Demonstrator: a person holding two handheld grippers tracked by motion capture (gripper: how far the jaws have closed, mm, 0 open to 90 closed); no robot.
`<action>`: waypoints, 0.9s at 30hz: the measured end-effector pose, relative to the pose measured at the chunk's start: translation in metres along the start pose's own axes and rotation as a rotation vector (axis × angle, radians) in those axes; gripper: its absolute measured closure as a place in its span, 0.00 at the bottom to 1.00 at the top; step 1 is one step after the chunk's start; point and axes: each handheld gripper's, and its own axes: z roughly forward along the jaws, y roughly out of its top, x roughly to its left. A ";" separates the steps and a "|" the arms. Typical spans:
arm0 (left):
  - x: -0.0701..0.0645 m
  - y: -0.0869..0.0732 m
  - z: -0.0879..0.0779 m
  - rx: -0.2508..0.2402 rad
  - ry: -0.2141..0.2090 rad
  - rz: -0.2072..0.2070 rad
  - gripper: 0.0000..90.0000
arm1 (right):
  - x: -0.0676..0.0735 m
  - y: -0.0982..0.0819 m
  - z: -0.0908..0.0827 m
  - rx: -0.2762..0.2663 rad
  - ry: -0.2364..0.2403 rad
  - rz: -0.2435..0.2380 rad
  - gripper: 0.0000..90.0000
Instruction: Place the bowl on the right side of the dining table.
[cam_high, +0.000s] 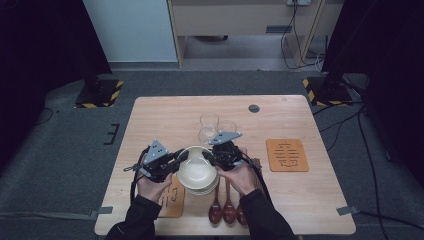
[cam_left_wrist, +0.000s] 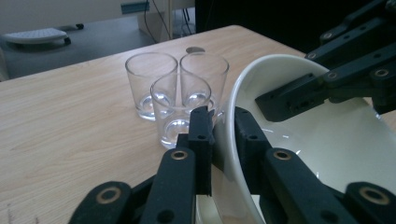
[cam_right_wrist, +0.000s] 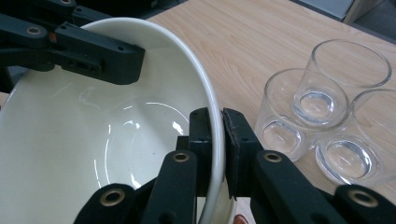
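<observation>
Both grippers — left gripper (cam_high: 176, 164) and right gripper (cam_high: 212, 156) — clamp the top bowl's (cam_high: 196, 171) rim (stack beneath), grasp done, placing elsewhere on the desk (cam_high: 165, 117) remains.

Premises present as a lab or test room, not a home. A lone wooden table (cam_high: 280, 120) stands on grey carpet. Beyond the left gripper (cam_high: 181, 161) and right gripper (cam_high: 210, 155), black stand bases with hazard-striped edges (cam_high: 98, 93), loose floor cables (cam_high: 300, 50) and black curtains (cam_high: 40, 45) flank the table.
</observation>
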 end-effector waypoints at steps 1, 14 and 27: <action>0.001 0.001 -0.002 -0.013 -0.006 -0.010 0.85 | 0.000 0.000 -0.001 -0.005 -0.002 0.003 0.92; 0.014 0.011 -0.032 -0.194 -0.011 -0.076 0.49 | -0.008 0.002 -0.015 -0.058 -0.055 0.033 0.92; 0.037 -0.002 -0.033 -0.170 0.108 -0.122 0.31 | -0.016 0.006 -0.036 -0.097 -0.093 0.038 0.92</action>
